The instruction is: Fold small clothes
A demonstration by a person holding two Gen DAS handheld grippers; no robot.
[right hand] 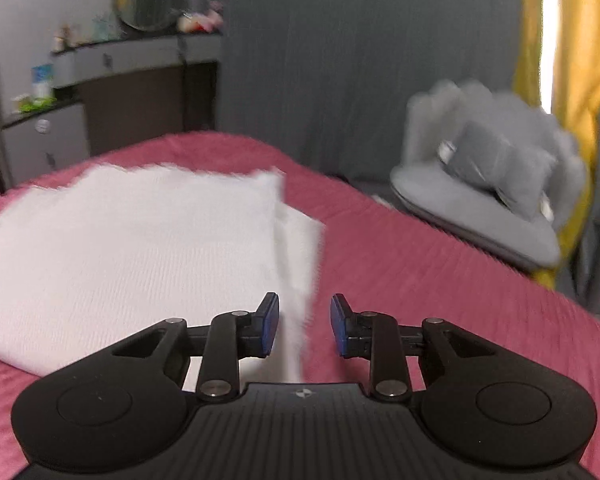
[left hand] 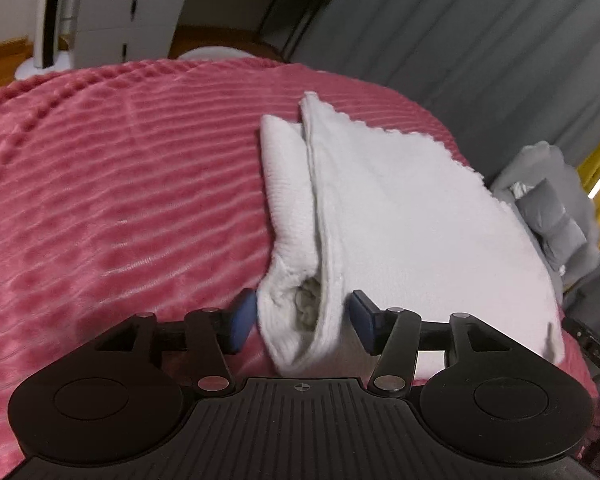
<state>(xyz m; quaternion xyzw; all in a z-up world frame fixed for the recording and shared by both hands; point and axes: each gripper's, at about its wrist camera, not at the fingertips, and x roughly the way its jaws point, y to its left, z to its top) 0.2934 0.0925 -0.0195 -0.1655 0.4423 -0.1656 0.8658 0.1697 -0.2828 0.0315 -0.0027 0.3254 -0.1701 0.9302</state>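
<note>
Left gripper (left hand: 302, 322) fills the bottom of its view, jaws parted around a bunched fold of the white cloth (left hand: 400, 216) but not squeezing it, while the rest lies centre-right on the pink blanket (left hand: 100, 200). Right gripper (right hand: 305, 324) sits low in its frame, jaws narrowly apart and holding nothing, the cloth's edge just under them. Looks mid-fold to me, so next up is probably regrabbing that edge to double it over.

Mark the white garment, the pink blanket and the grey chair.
white garment (left hand: 412, 216), left wrist view, flat top layer.
pink blanket (left hand: 120, 208), left wrist view, bare ribbed area.
grey chair (right hand: 472, 216), right wrist view, seat.
</note>
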